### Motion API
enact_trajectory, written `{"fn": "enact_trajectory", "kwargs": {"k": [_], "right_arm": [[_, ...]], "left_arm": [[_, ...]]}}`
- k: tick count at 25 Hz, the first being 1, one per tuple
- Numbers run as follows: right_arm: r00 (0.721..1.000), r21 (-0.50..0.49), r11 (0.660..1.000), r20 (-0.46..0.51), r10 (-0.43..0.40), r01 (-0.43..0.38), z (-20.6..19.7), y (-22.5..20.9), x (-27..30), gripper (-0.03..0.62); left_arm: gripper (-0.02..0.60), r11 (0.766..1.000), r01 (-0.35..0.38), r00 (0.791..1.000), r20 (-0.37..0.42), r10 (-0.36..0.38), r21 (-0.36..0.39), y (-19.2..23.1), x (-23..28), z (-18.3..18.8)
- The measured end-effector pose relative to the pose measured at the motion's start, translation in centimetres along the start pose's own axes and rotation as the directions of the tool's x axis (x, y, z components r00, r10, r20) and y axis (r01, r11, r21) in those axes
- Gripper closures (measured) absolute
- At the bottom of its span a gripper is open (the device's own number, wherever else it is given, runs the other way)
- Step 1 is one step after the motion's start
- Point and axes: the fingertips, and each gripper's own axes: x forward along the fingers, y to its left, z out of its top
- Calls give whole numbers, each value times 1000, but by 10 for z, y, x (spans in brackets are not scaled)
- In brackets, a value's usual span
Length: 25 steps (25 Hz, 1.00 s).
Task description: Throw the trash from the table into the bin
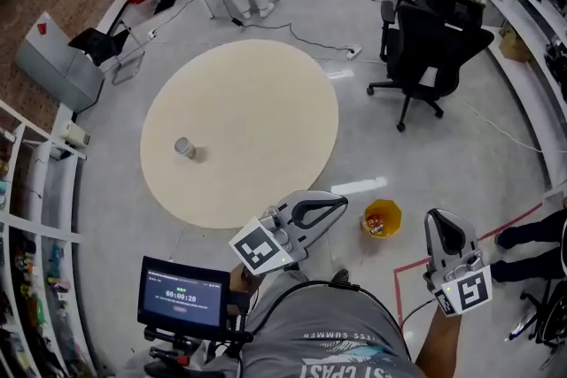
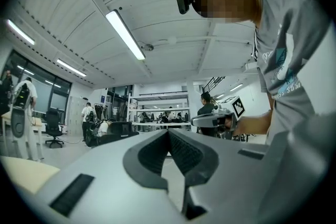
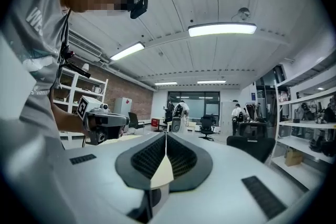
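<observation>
A silver can [image 1: 184, 147] stands on the left part of the round beige table [image 1: 257, 102], far from both grippers. On the floor to the right of the table's near edge sits a small yellow bin [image 1: 371, 210] with some red and orange trash inside. My left gripper [image 1: 342, 203] [image 2: 168, 132] hovers just left of the bin, shut, with nothing between its pads. My right gripper [image 1: 440, 215] [image 3: 166, 135] hangs right of the bin, also shut and empty. Both point about level, out across the room.
Black office chairs [image 1: 431, 40] stand beyond the table at right. Shelving [image 1: 35, 217] runs along the left wall. A small screen [image 1: 182, 297] is mounted near my body at lower left. Red tape [image 1: 416, 266] marks the floor near the bin.
</observation>
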Motion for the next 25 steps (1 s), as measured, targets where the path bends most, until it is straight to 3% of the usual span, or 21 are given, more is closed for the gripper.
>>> {"fn": "enact_trajectory", "kwargs": {"k": [6,11,14,17,19,22,25], "right_arm": [[984,-37,983,-16,177,-177,18,59,70,580],[943,-75,941,-44,329,-331,30,133,156,580],[910,-109,904,-16,414,-413,28,152,185,573],[876,-161,862,-37,481,-480,22,184,223,369],[855,-181,835,-90,511,-519,26,234,260,327],[798,-168,782,-194,571,-600,23,310,315,326],[708,-182,690,-297,640,-700,2,358,360,326]], "left_arm": [[540,989,-149,989,0,149,-7,37,-79,9],[540,963,-270,963,24,269,15,90,-172,25],[540,935,-351,936,17,351,39,107,-202,14],[540,908,-415,910,20,414,57,121,-244,10],[540,892,-445,895,31,444,74,134,-299,18],[539,858,-503,864,38,502,106,154,-378,30],[540,805,-588,809,75,583,82,166,-430,32]]}}
